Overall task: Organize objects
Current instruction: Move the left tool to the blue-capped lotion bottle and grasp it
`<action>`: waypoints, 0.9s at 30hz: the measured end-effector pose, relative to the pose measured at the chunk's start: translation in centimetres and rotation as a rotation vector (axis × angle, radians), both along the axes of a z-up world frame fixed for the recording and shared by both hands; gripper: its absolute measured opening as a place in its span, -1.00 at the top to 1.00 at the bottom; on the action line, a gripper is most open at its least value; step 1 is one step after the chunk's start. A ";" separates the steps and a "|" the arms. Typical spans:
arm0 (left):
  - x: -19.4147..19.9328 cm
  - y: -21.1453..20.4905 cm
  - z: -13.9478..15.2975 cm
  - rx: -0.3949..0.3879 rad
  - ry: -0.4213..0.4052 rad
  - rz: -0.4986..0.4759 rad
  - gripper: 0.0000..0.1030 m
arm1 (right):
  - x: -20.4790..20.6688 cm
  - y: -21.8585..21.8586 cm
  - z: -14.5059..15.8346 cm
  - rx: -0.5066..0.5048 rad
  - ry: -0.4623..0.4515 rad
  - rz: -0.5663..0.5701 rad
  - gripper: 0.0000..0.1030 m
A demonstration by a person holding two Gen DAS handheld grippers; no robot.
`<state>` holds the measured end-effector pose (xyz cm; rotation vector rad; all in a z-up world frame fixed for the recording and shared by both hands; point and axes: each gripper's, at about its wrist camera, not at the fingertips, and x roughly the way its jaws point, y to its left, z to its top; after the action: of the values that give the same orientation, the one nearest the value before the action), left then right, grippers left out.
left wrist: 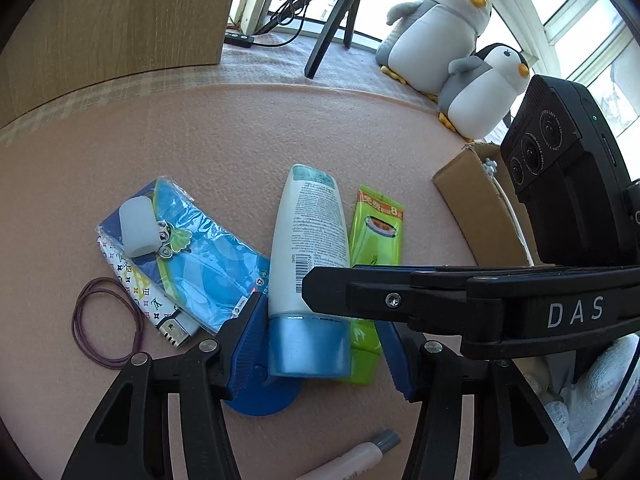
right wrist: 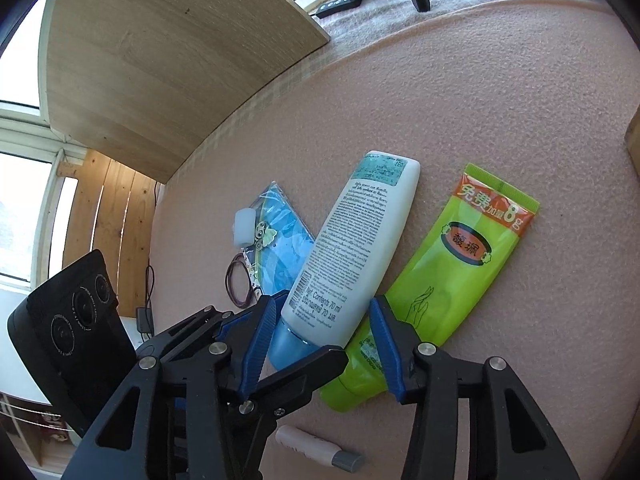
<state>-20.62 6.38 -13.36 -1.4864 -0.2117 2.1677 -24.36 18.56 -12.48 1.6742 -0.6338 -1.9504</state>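
A white tube with a blue cap (left wrist: 308,240) lies on the pink mat (left wrist: 240,140), resting partly on a green tube (left wrist: 376,240) and a blue packet (left wrist: 208,256). My left gripper (left wrist: 320,332) is open, and its blue fingers straddle the cap end. The right gripper (left wrist: 320,292) reaches in from the right and crosses over the tube's lower label. In the right wrist view my right gripper (right wrist: 325,302) is open, its fingers close on either side of the white tube (right wrist: 360,240) just above the cap. The left gripper (right wrist: 336,360) comes in from the lower left. The green tube (right wrist: 460,276) lies to the right.
On the left lie a patterned lighter (left wrist: 148,300), a small white cup (left wrist: 138,226) and purple rubber bands (left wrist: 104,320). A small pale tube with a grey cap (right wrist: 316,446) lies near me. A cardboard box (left wrist: 476,208), plush penguins (left wrist: 440,32), a tripod (left wrist: 332,24) and a wooden panel (left wrist: 120,20) ring the mat.
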 end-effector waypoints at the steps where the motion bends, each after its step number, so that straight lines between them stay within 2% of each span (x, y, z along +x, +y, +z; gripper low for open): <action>1: 0.0 -0.1 0.0 0.007 -0.004 0.006 -0.10 | 0.0 0.0 0.0 0.001 0.000 0.001 0.14; 6: 0.9 -0.5 -0.3 0.036 -0.011 0.050 0.07 | 0.8 0.4 0.3 0.012 0.014 0.013 0.19; 13: 3.6 -0.1 0.9 0.072 0.012 0.096 0.08 | 2.9 0.9 1.6 0.036 0.063 0.047 0.19; 18: 5.4 0.7 2.0 0.095 0.033 0.109 0.08 | 4.5 2.3 2.5 0.016 0.079 0.032 0.19; 27: 9.0 3.7 2.1 0.116 0.015 0.091 0.08 | 8.0 5.5 2.7 0.033 0.091 0.023 0.19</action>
<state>-11.66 10.08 -11.26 -1.4201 -0.3998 2.1966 -16.32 24.05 -9.76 1.5945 -0.5486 -2.0187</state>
